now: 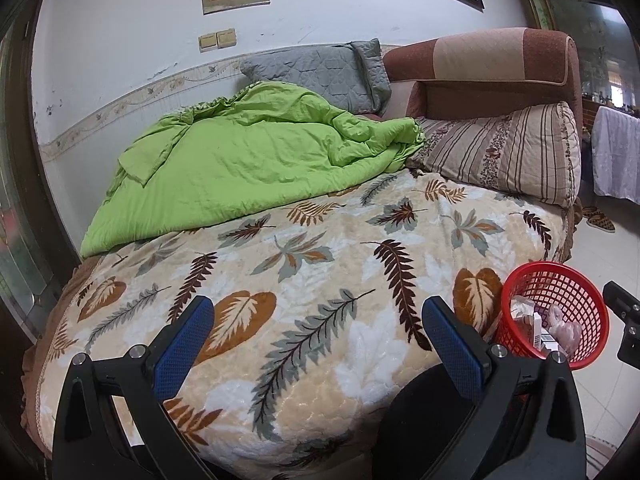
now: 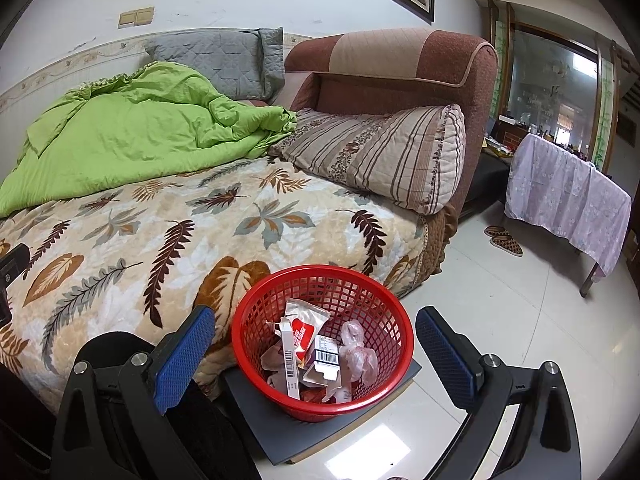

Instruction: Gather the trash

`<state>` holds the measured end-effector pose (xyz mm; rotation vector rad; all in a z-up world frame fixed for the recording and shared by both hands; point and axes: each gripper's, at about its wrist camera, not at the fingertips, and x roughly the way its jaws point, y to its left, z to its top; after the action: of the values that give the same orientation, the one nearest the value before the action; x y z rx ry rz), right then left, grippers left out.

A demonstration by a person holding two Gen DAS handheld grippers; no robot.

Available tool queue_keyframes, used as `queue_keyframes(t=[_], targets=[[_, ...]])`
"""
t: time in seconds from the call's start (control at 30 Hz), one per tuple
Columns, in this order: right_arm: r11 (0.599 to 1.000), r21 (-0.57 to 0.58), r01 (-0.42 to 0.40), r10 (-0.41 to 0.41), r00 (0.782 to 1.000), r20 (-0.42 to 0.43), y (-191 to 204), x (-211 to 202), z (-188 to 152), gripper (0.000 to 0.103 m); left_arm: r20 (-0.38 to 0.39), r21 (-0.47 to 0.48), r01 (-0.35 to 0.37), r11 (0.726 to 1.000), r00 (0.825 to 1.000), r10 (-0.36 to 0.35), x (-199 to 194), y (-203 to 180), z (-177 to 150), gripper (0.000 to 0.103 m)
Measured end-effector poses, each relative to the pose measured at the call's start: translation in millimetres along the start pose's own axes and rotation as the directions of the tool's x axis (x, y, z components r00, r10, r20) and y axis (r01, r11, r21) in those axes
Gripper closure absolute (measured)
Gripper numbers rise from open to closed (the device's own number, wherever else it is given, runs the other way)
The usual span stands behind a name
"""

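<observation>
The left gripper (image 1: 318,322) is held with its blue-padded fingers (image 1: 184,340) spread wide and nothing between them, poised above the near end of a bed covered by a cream plush blanket printed with brown and grey leaves (image 1: 304,248); no loose litter can be made out on the blanket ahead of these tongs, so the empty, spread pose is judged to be a resting or searching one. Beyond the tongs and to their left a crumpled lime-green quilt (image 1: 240,160) is bunched against the wall, where it could hide small scraps; a grey quilted pillow (image 1: 320,76) is propped behind it, and a striped beige bolster pillow (image 1: 504,152) is laid along the brown upholstered headboard (image 1: 492,68) further right. To the right of the left tongs, just off the blanket's rounded corner, a red plastic mesh basket (image 2: 376,280) is set on a flat dark grey board (image 2: 256,408) on the pale tiled floor (image 2: 500,312), evidently kept beside the bed edge so that collected items need only a short carry. The trash, a mix of wrappers, small cartons and crumpled plastic (image 2: 320,352), is already piled inside it. The right gripper (image 2: 316,340) is held spread and empty, the basket being framed between its fingers. Open floor is left to the right of these tongs, as far as a pair of patterned slippers (image 2: 504,240) and a table draped in lilac cloth (image 2: 568,200), whereas on their left the bed edge is touched by the basket or nearly so.
</observation>
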<state>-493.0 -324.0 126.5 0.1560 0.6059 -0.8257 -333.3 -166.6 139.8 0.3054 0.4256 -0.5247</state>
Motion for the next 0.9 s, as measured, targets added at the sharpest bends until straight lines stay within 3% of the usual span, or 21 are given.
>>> queue_keyframes(t=[0.9], targets=[[1.0, -0.004, -0.001, 0.001, 1.0, 0.001, 1.2, -0.4, 0.0, 0.001, 0.001, -0.006, 0.003, 1.0, 1.0, -0.003, -0.5, 1.2, -0.3, 0.0]])
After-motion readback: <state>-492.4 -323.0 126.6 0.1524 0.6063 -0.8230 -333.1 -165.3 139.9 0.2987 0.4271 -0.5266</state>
